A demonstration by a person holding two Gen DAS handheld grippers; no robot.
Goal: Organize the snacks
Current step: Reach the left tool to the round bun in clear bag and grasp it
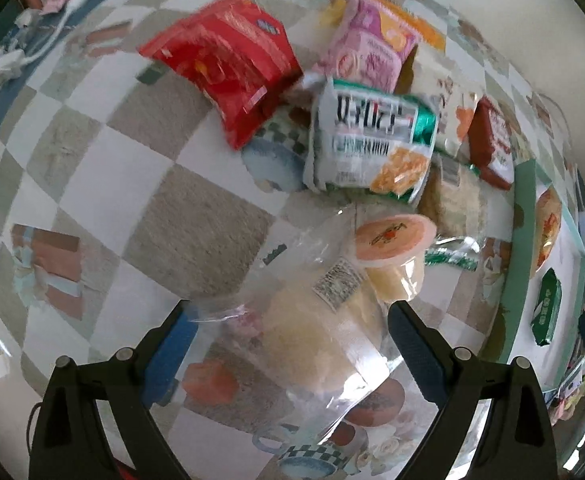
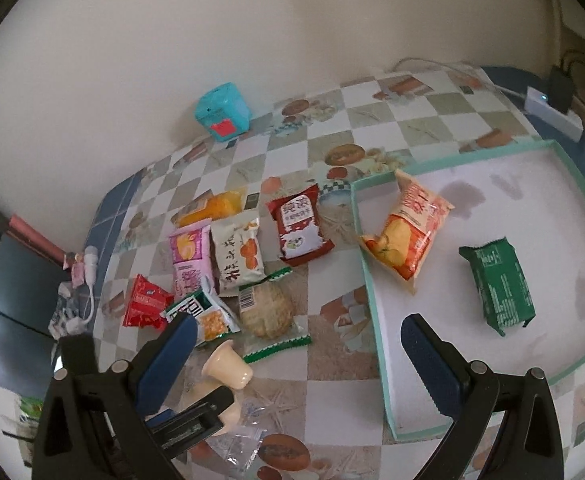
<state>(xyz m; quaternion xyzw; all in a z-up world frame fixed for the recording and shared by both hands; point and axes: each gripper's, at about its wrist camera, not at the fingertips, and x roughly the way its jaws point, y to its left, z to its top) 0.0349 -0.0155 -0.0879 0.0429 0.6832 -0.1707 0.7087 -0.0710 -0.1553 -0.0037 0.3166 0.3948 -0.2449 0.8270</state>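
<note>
Left gripper (image 1: 288, 344), wide open, straddles the clear-wrapped bun (image 1: 312, 336); closing could crush it or nudge the pudding cup (image 1: 394, 254). Right gripper (image 2: 296, 344) is open, empty.

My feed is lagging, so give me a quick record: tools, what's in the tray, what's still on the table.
left tool: open, around clear-wrapped bun
right tool: open, empty
tray: orange chip bag, green packet
table: jelly cup, red packet, pink packet, others
</note>
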